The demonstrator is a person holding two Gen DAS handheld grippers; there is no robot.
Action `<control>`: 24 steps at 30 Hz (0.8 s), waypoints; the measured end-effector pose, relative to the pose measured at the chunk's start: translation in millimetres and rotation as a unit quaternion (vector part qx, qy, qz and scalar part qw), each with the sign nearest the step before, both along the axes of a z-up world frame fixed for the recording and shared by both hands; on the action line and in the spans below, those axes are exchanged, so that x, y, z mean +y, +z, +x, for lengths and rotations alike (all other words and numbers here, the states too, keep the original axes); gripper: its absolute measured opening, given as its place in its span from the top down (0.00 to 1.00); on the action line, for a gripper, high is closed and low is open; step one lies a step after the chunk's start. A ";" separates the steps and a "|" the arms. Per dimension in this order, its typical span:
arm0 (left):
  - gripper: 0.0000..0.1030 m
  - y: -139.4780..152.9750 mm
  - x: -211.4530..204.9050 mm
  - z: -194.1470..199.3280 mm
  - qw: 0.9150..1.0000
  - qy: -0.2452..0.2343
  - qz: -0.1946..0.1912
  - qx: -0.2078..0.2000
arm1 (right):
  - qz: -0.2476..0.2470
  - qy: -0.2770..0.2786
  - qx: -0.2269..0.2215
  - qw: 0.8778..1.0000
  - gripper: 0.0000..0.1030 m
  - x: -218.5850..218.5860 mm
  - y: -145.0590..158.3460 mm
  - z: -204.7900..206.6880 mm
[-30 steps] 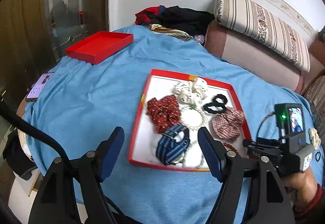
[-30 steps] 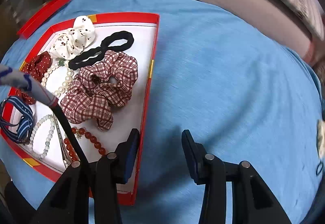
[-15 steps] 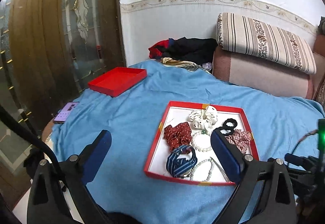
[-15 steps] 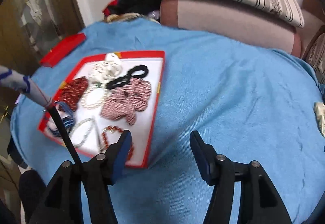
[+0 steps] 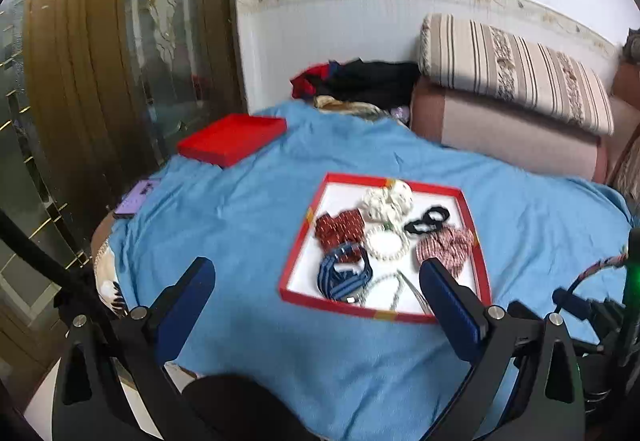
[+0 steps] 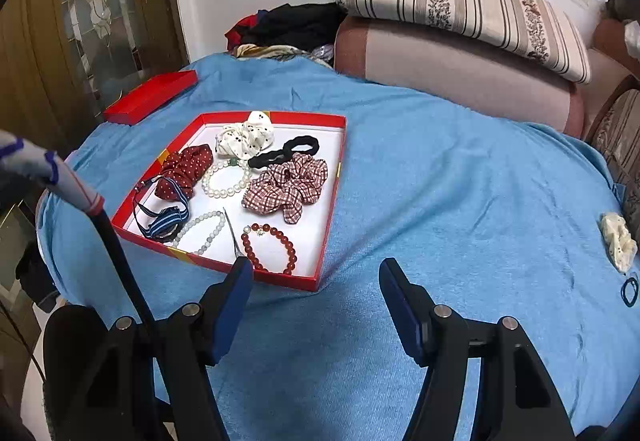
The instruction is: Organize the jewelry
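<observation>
Most of the jewelry already lay in the red tray (image 6: 328,217) on the bench: scrunchies, the pearl bracelets (image 6: 226,181), the red bead bracelet (image 6: 270,247); a cream scrunchie (image 6: 618,243) and a small dark hair tie (image 6: 630,291) were well apart from it at the right, so I judged these were left. The left tongs (image 5: 316,301) and the right tongs (image 6: 316,293) both stood wide open above the blue cloth, holding nothing.

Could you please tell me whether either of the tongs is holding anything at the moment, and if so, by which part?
Nothing is held. The left tongs and right tongs are both open and empty, above the blue cloth near the red tray.
</observation>
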State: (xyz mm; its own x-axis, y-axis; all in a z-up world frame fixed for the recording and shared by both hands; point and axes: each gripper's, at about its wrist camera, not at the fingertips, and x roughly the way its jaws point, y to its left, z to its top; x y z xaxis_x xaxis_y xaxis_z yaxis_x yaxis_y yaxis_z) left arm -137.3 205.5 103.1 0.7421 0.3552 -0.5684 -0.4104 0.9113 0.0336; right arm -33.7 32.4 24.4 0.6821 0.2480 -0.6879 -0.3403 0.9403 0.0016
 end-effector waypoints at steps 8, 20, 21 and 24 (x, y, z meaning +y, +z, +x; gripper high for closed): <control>0.01 -12.1 -9.1 -1.2 1.000 -0.012 -0.002 0.015 | -0.023 -0.008 -0.028 0.999 0.30 2.2 6.6 -8.4; 0.01 -30.1 3.4 3.5 0.999 -0.010 -0.027 0.033 | -0.042 -0.005 -0.029 0.999 0.29 15.1 1.8 -7.2; 0.01 -31.7 4.0 4.0 0.999 -0.010 -0.028 0.035 | -0.044 -0.004 -0.028 0.999 0.29 15.9 1.0 -7.0; 0.01 -36.6 5.5 5.8 0.999 -0.006 -0.029 0.044 | -0.049 -0.003 -0.025 0.999 0.28 17.4 -0.6 -5.6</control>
State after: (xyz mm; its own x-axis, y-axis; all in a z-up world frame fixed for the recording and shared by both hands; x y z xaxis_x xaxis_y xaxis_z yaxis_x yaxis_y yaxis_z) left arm -131.5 211.0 66.6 0.6921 0.3117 -0.6510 -0.3973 0.9175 0.0169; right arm -39.3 49.8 23.8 0.7170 0.1769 -0.6743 -0.3316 0.9374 -0.1066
